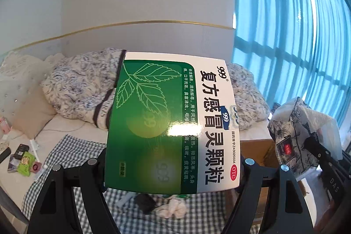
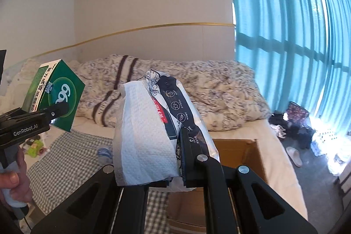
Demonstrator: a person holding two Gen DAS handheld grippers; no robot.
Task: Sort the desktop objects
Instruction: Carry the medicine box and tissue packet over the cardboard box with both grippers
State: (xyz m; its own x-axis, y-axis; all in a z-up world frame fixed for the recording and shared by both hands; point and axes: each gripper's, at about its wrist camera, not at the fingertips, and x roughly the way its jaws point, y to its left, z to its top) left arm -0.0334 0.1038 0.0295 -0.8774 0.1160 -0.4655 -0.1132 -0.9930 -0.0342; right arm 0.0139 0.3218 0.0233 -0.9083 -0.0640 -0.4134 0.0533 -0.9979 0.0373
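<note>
Landmark: the cardboard box point(image 2: 237, 152), open-topped, standing against the bed point(image 2: 230, 122).

Left gripper point(image 1: 173, 170): jaws clamped on the sides of a green and white medicine box point(image 1: 171, 124), held in the air up and to the left of the cardboard box, above a checked cloth point(image 1: 72, 146). A hand point(image 2: 15, 181) grips its handle.

Right gripper point(image 2: 153, 170): jaws closed on a tissue pack point(image 2: 162, 124), white tissue sticking out of its top, held directly over the near left corner of the cardboard box.

Further left of the cardboard box, past the checked cloth, small packets point(image 1: 24, 161) lie on the bed. A crumpled tissue point(image 1: 173, 207) lies on the cloth.
</note>
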